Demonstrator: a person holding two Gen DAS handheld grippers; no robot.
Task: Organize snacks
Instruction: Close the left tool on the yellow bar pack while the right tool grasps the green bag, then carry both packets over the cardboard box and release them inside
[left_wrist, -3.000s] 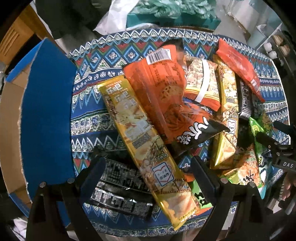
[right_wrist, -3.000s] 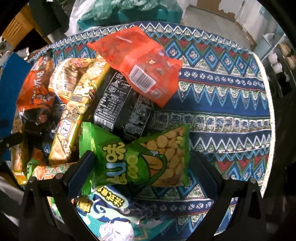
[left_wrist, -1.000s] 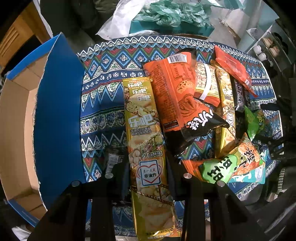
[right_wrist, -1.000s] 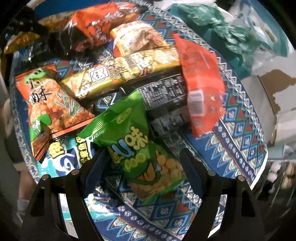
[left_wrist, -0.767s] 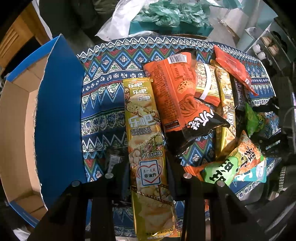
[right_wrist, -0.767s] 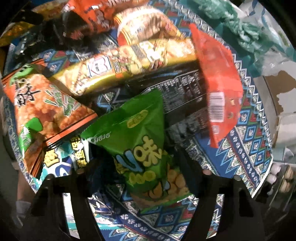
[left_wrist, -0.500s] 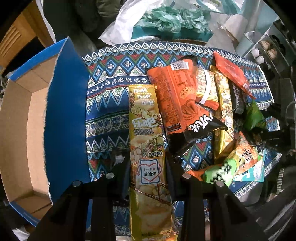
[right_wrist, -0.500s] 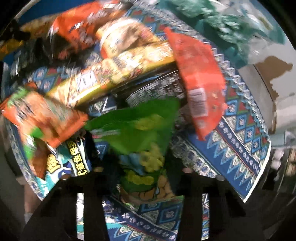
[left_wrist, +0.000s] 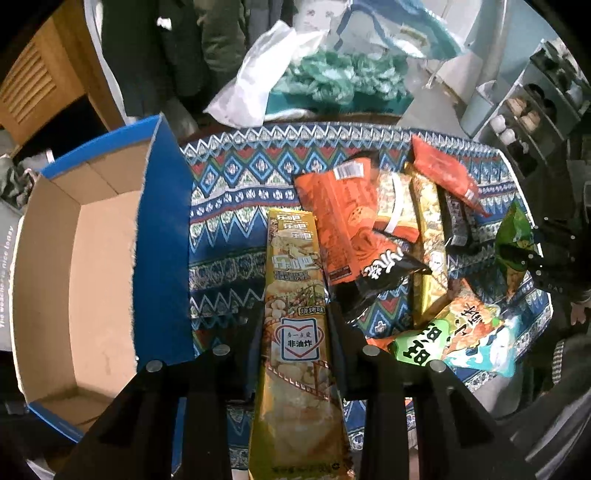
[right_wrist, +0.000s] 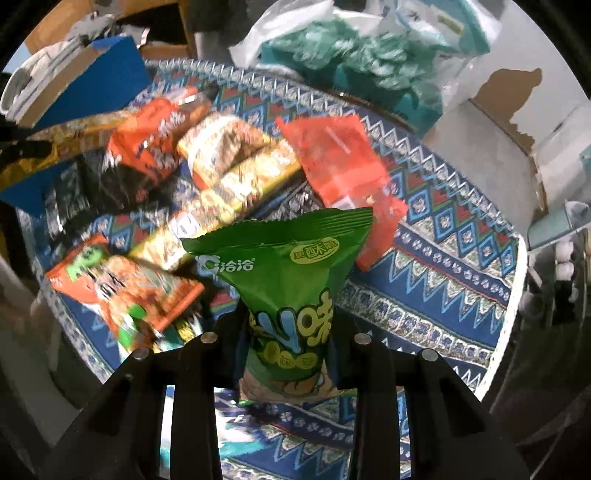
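My left gripper (left_wrist: 295, 325) is shut on a long yellow snack pack (left_wrist: 295, 295), which hangs lifted over the patterned tablecloth (left_wrist: 229, 206). My right gripper (right_wrist: 288, 332) is shut on a green snack bag (right_wrist: 288, 266), raised above the pile; that same green snack bag (left_wrist: 515, 240) shows at the right edge of the left wrist view. On the cloth lie an orange bag (left_wrist: 343, 221), a red bag (right_wrist: 332, 158), a second yellow pack (right_wrist: 221, 206) and an orange-green bag (right_wrist: 122, 284).
An open cardboard box (left_wrist: 85, 266) with blue outer walls stands left of the cloth. Teal and white plastic bags (left_wrist: 325, 77) lie beyond the far edge. A shelf with small jars (left_wrist: 524, 118) is at the right. Bare cloth (right_wrist: 436, 266) shows right of the pile.
Both grippers have risen. The right one closed on the green bag, rolled and lifted it off the pile. The left one kept its hold on the yellow pack and lifted it.
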